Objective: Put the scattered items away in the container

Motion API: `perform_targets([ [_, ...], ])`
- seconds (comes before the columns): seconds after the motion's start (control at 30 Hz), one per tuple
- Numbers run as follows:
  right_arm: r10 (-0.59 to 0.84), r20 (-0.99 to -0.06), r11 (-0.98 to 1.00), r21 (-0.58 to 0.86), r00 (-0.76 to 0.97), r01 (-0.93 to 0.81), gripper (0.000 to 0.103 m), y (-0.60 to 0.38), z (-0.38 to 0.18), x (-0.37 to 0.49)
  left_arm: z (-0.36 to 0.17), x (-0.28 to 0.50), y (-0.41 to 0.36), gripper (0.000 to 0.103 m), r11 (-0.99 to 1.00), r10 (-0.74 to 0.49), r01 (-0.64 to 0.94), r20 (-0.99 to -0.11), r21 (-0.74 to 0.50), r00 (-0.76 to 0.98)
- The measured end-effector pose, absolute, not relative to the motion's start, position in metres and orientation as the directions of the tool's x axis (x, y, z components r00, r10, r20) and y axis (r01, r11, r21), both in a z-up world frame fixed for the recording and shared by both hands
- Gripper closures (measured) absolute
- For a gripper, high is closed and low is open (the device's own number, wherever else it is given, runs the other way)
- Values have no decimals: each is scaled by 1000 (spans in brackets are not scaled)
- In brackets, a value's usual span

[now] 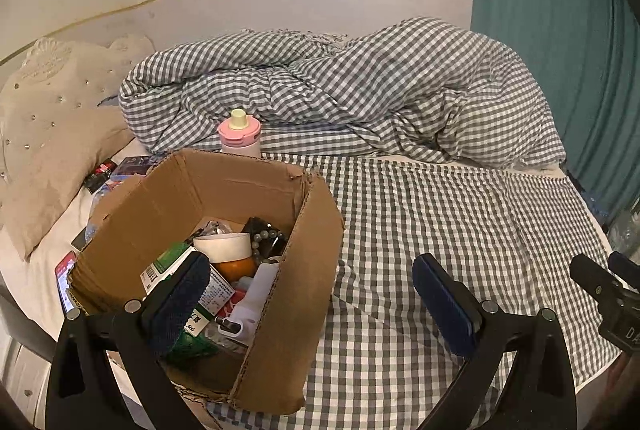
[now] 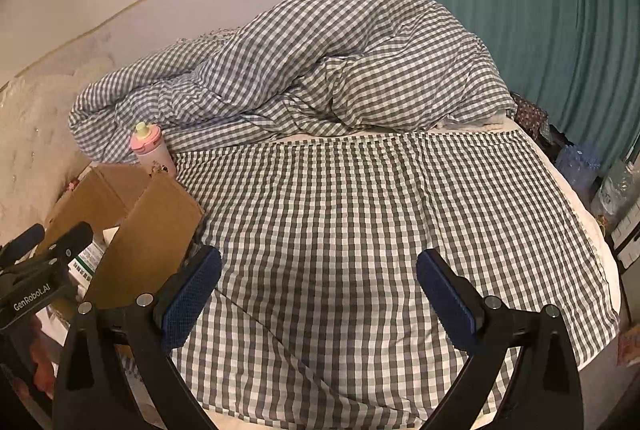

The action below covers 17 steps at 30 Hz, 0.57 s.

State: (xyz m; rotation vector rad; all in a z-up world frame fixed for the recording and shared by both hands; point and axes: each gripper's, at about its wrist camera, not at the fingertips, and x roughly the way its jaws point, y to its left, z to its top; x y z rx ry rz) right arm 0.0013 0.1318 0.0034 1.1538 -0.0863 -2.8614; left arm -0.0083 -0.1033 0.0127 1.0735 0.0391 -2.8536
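An open cardboard box [image 1: 168,206] sits on the bed at the left and holds several items: a white tape roll [image 1: 224,246], an orange [image 1: 236,268], bead bracelets [image 1: 266,236], a green-and-white medicine carton [image 1: 168,262]. My left gripper [image 1: 316,282] is open and empty, its left finger over the box's near corner. My right gripper [image 2: 318,274] is open and empty above the checked sheet, right of the box [image 2: 152,230]. A pink bottle [image 1: 240,134] stands behind the box; it also shows in the right wrist view [image 2: 152,148].
A rumpled checked duvet [image 1: 360,86] lies at the back. A beige pillow [image 1: 52,134] is at the left, with small packets [image 1: 120,170] and a phone [image 1: 64,282] beside the box. A teal curtain [image 2: 532,30] hangs at the right, with bags [image 2: 580,166] below it.
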Motion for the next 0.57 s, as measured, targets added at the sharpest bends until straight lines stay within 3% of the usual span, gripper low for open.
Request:
perform_targets([
  [0.43,-62,-711,-998,65,-700,22,5,137,-9,-4,8,-8,-99,0,-994,-99,103,-663,33,-742],
  [0.57,-59,-719,-998,59,-693,23,5,137,-13,-5,7,-6,-104,0,-994,-65,104,-658,-20,-750],
])
